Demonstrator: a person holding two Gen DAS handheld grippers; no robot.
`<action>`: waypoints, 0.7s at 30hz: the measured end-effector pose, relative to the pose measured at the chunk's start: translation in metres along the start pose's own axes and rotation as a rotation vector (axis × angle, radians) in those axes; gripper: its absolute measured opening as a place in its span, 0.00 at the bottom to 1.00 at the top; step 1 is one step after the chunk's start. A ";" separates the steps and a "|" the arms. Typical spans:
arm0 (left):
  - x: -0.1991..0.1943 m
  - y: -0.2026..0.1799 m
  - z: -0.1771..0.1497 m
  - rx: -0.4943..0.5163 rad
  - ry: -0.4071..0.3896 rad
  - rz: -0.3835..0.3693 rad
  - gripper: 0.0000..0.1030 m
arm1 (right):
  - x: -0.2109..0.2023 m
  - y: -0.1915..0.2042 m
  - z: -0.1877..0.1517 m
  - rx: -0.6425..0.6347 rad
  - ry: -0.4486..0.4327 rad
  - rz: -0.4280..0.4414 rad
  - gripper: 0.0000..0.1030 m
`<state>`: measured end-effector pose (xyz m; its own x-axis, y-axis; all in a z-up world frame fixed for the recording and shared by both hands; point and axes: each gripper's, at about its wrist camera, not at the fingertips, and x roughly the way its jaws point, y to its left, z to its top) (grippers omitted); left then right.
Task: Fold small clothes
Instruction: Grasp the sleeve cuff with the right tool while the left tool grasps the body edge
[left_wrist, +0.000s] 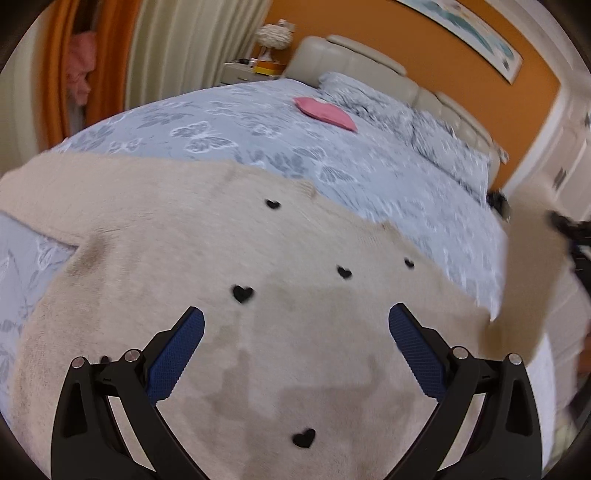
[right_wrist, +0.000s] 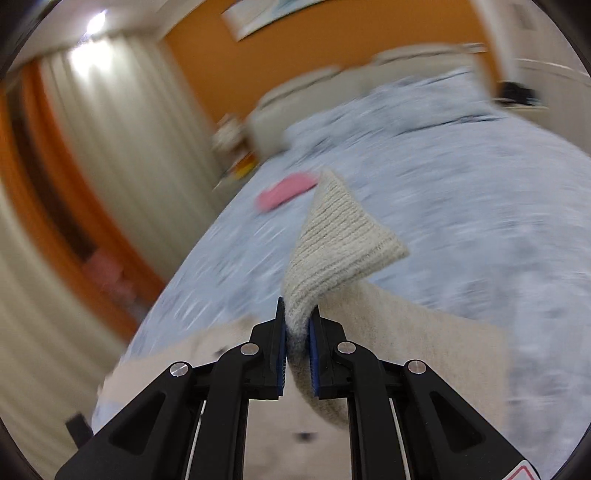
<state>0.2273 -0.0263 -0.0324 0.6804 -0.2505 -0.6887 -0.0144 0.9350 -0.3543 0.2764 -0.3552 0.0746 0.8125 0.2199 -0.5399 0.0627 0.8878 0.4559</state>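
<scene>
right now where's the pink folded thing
In the left wrist view the pink folded item lies on the blue floral bedspread near the pillows, beyond the beige sweater.

Fuzzy beige knit sweater (left_wrist: 184, 240), ribbed cuff (right_wrist: 343, 225); smooth printed cotton bedspread (left_wrist: 332, 147)

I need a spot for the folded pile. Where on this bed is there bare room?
Bare floral blue bedspread lies between the beige knit sweater with black hearts, the pink folded item and the curtain-side edge. Crowded: the near end under the sweater, and the pillows at the headboard.
</scene>
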 end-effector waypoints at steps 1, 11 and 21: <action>0.000 0.005 0.003 -0.016 -0.003 0.000 0.95 | 0.021 0.018 -0.006 -0.021 0.045 0.020 0.11; 0.025 0.045 0.020 -0.122 0.067 -0.052 0.95 | 0.042 0.049 -0.068 -0.110 0.163 -0.050 0.59; 0.094 0.030 0.030 -0.256 0.151 -0.203 0.94 | -0.070 -0.101 -0.161 0.196 0.172 -0.430 0.63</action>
<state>0.3123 -0.0144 -0.0887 0.5722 -0.4767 -0.6674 -0.0863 0.7742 -0.6270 0.1202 -0.3957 -0.0475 0.5828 -0.0711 -0.8095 0.4917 0.8240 0.2816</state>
